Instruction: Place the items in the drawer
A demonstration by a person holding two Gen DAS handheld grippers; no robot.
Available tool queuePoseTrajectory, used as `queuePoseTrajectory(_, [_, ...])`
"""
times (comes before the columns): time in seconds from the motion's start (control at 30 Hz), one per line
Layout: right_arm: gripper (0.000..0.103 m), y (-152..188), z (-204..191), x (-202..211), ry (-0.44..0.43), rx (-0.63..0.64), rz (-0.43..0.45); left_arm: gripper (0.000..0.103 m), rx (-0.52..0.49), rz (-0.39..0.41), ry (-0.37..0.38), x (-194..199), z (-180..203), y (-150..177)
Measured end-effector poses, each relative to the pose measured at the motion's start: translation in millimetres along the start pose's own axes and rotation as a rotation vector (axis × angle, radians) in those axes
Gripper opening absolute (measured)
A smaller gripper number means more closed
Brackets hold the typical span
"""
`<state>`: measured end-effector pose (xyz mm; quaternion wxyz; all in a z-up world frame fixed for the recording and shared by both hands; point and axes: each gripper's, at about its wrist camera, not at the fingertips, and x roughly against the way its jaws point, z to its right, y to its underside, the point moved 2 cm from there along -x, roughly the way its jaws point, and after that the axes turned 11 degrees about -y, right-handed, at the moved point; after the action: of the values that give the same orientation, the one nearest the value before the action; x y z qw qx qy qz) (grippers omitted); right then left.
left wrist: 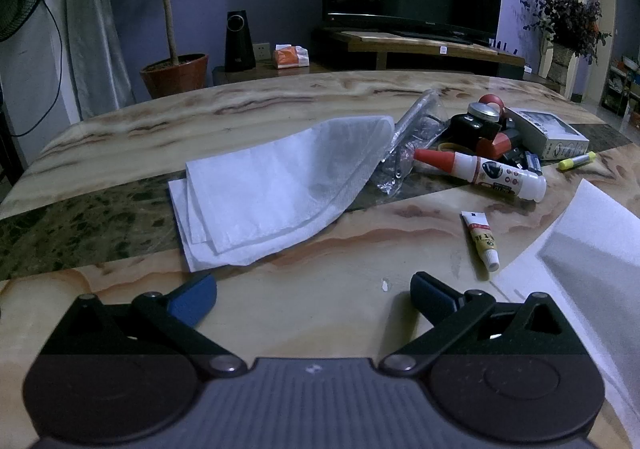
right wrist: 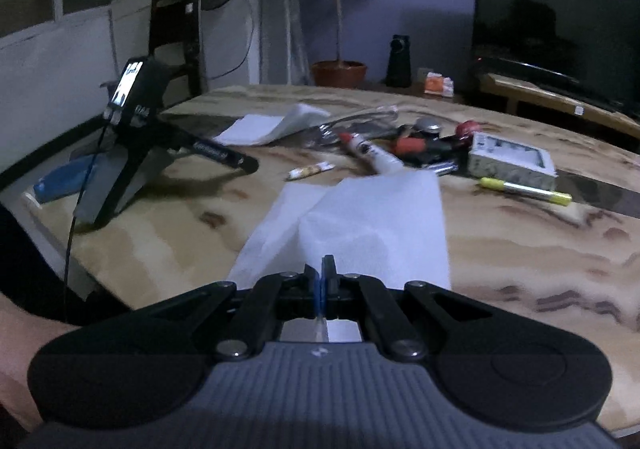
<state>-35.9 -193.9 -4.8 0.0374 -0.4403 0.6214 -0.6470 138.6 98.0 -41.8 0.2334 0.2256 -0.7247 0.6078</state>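
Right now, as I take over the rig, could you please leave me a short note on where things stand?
Left hand-held gripper: open, empty, low over the table.
Right hand-held gripper: shut on a white paper sheet, partly lifted off the table.
Items lie out on the table: folded tissue, glue bottle, small tube, yellow marker, grey box, clutter pile.
Done: nothing visibly stowed; no drawer in view.
Left: put everything in the drawer.
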Motion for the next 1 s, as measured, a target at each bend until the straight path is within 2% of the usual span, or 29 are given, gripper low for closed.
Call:
queuePoseTrajectory(0.1, [0.002, 2.5, -8.3, -2.3, 0.005, 0.030, -0.001, 0.103, 0.000, 0.000, 0.000, 0.0, 0.0, 0.0])
queuePoseTrajectory(0.2, [0.002, -2.7, -6.2, 8.4, 0.046, 0.029, 0.091, 0.103, 0.000, 0.000, 0.000, 0.0, 0.0, 0.0])
queuePoseTrajectory(0.27, [0.002, -5.4, 2.9, 17.6, 0.017, -0.047, 0.152, 0.103, 0.000, 0.000, 0.000, 0.0, 0.0, 0.0])
queuePoseTrajectory(0.33, [0.002, -3.4, 8.2, 16.1, -0.002, -0.085, 0.147, 0.103, 0.000, 0.000, 0.000, 0.0, 0.0, 0.0])
queuePoseTrajectory(0.43, [0.002, 4.0, 2.8, 2.6, 0.002, -0.060, 0.070, 0.103, 0.000, 0.000, 0.000, 0.0, 0.0, 0.0])
queuePoseTrajectory(0.47, [0.002, 8.4, 0.7, -5.6, 0.009, -0.056, 0.017, 0.103, 0.000, 0.000, 0.000, 0.0, 0.0, 0.0])
queuePoseTrajectory(0.53, [0.002, 16.1, -3.8, -14.3, -0.016, -0.060, -0.014, 0.103, 0.000, 0.000, 0.000, 0.0, 0.0, 0.0])
queuePoseTrajectory(0.6, [0.002, 15.7, -12.6, -15.0, -0.062, -0.034, -0.001, 0.103, 0.000, 0.000, 0.000, 0.0, 0.0, 0.0])
queuePoseTrajectory(0.7, [0.002, 10.9, -25.7, -14.7, -0.063, 0.032, 0.025, 0.103, 0.000, 0.000, 0.000, 0.0, 0.0, 0.0])
queuePoseTrajectory(0.83, [0.004, 17.8, -20.5, -33.1, -0.064, -0.016, -0.053, 0.103, 0.000, 0.000, 0.000, 0.0, 0.0, 0.0])
queuePoseTrajectory(1.0, [0.006, 17.5, -20.4, -33.3, -0.093, -0.053, -0.046, 0.103, 0.000, 0.000, 0.000, 0.0, 0.0, 0.0])
